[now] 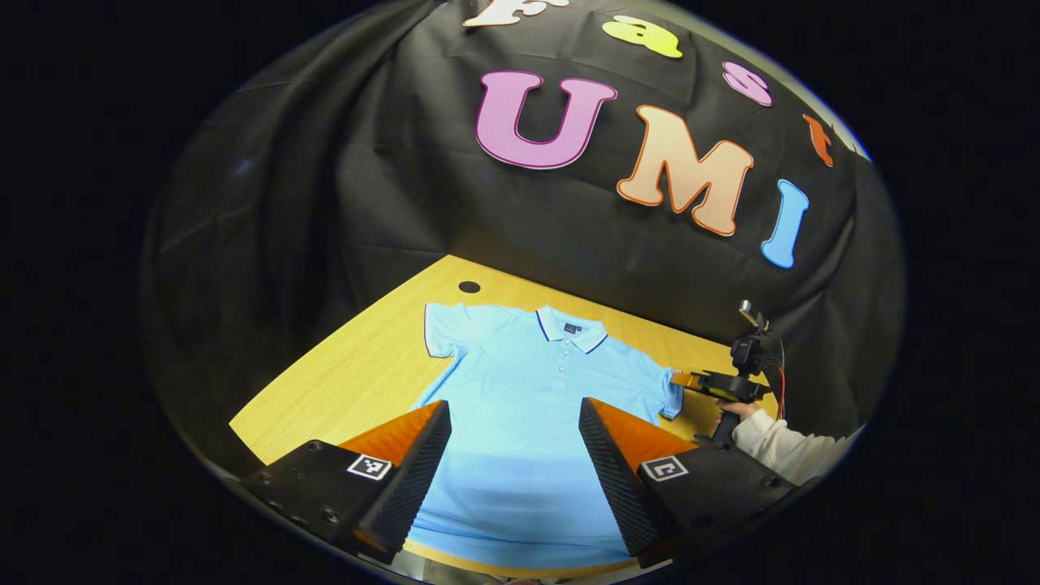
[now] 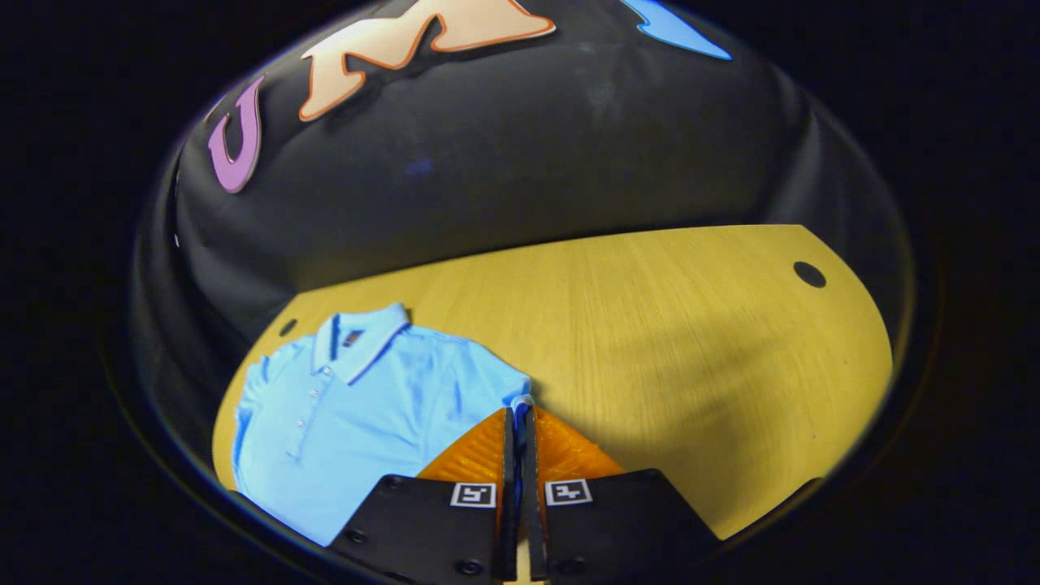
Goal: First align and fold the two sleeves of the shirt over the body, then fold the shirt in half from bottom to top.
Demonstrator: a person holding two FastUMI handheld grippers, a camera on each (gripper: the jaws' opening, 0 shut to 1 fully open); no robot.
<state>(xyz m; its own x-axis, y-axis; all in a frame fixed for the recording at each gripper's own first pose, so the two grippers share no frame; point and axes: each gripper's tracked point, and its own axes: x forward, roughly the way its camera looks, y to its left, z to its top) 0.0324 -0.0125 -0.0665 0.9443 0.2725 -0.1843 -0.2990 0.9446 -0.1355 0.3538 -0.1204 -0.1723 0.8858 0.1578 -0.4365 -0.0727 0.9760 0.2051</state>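
A: The light-blue polo shirt lies flat and face up on the wooden table, collar at twelve o'clock, hem toward six.

B: And the right gripper has its fingers pressed together on the cuff of the right-hand sleeve, out at the shirt's three o'clock edge.

A: The left gripper?

B: Spread wide, holding nothing, hovering over the lower body. The other sleeve sits up at its eleven o'clock.

A: So the pinched sleeve likely folds toward nine o'clock, across the long collar-to-hem axis.
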